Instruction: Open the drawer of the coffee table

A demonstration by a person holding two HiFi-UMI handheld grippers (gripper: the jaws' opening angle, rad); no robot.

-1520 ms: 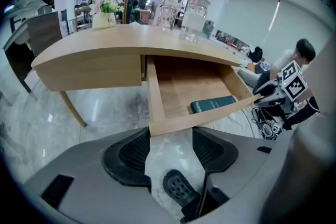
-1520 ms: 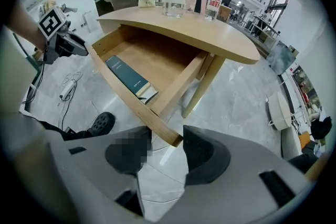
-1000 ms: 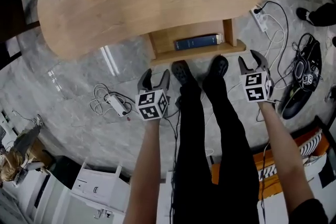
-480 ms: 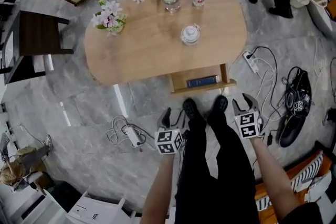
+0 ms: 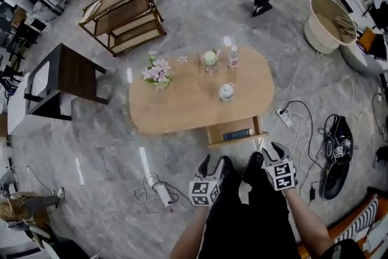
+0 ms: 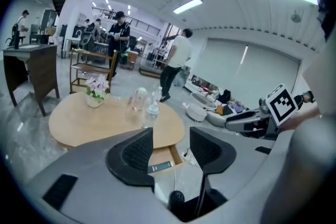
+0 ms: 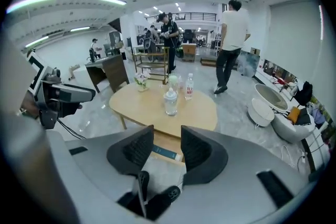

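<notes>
Drawer (image 5: 233,132) open toward the shoes (image 5: 225,164)

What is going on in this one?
A person stands at the oval light-wood coffee table, a two-jaw gripper in each hand. Its drawer is already pulled out, a dark blue book lying inside. The left gripper and right gripper are held clear of the table; their jaws have just been closing a little but stand apart, nothing between them.
</notes>
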